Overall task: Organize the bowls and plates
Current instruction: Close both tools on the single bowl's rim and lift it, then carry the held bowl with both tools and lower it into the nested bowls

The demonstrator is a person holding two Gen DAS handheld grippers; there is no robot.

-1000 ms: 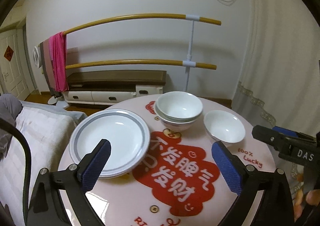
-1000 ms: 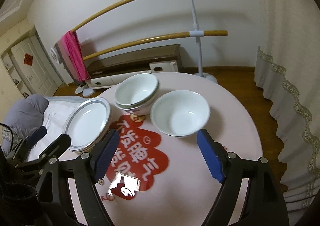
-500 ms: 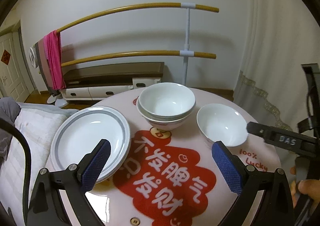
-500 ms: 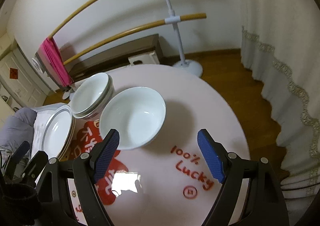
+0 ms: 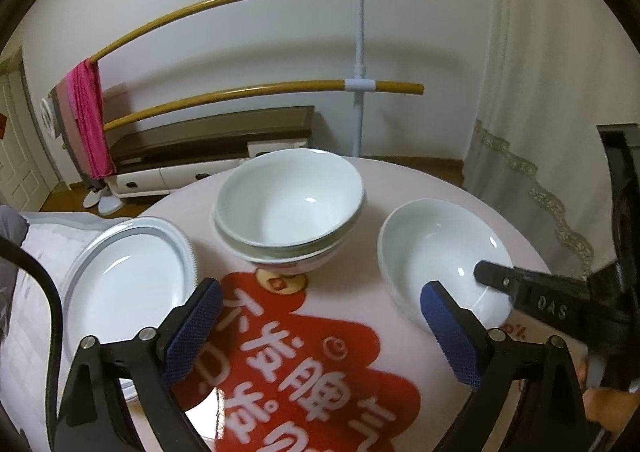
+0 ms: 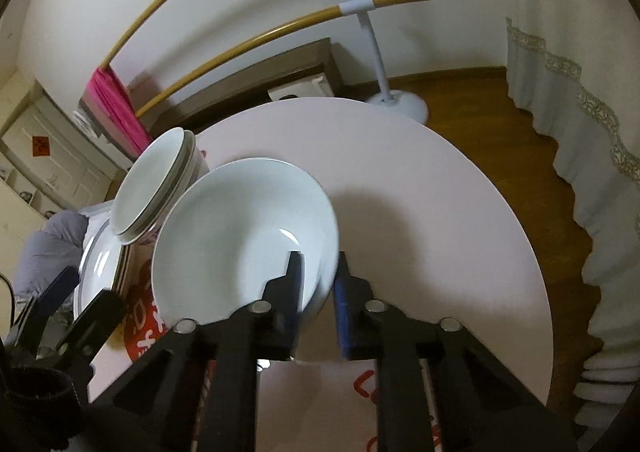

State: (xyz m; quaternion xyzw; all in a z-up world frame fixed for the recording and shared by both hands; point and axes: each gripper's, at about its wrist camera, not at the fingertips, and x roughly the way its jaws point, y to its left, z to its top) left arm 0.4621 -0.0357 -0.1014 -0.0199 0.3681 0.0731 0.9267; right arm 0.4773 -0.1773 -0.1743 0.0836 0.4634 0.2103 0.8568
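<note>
My right gripper (image 6: 318, 272) is shut on the near rim of a single white bowl (image 6: 240, 228), one finger inside and one outside. The same bowl (image 5: 436, 248) shows at the right in the left wrist view, with the right gripper's finger (image 5: 516, 286) over its rim. A stack of white bowls (image 5: 288, 204) stands at the back middle of the round pink table (image 5: 400, 188). A stack of grey-rimmed plates (image 5: 124, 284) lies at the left. My left gripper (image 5: 316, 328) is open and empty above the red print, in front of the bowl stack.
A drying rack with yellow rails (image 5: 360, 84) and a pink towel (image 5: 88, 112) stands behind the table, with a low dark cabinet (image 5: 208, 140) under it. A curtain (image 5: 540, 132) hangs at the right. A grey-covered bed (image 5: 24, 244) lies to the left.
My right gripper has moved in and closed on the single bowl's near rim. My left gripper has moved forward and lower toward the bowl stack, staying open.
</note>
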